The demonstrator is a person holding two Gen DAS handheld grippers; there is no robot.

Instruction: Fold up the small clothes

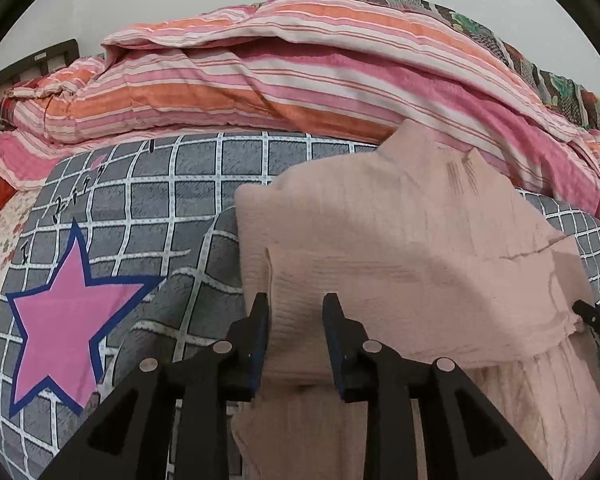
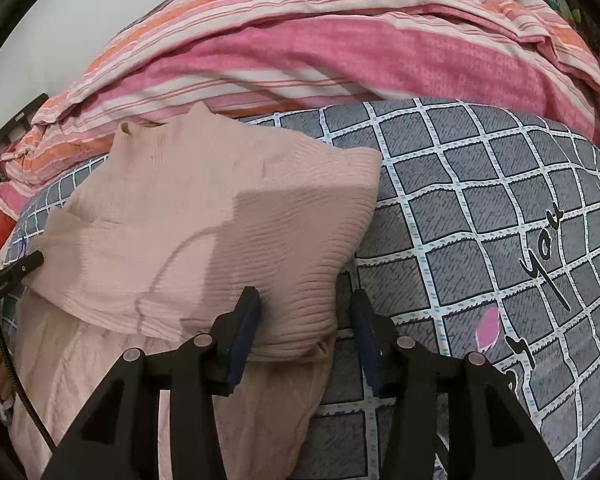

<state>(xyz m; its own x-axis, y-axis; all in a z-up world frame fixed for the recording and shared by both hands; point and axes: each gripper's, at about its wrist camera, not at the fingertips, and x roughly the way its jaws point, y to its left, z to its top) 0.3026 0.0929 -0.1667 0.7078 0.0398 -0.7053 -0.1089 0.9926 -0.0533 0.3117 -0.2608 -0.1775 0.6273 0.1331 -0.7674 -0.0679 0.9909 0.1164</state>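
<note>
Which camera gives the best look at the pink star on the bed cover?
The left wrist view. There the pink star with its dark blue outline shows nearly whole on the grey checked cover, left of the folded pink sweater. The right wrist view shows no star, only a small pink shape by the black writing.

A pale pink ribbed knit garment (image 1: pixel 400 248) lies folded over itself, its folded edge between the left jaws and its corner between the right jaws.
</note>
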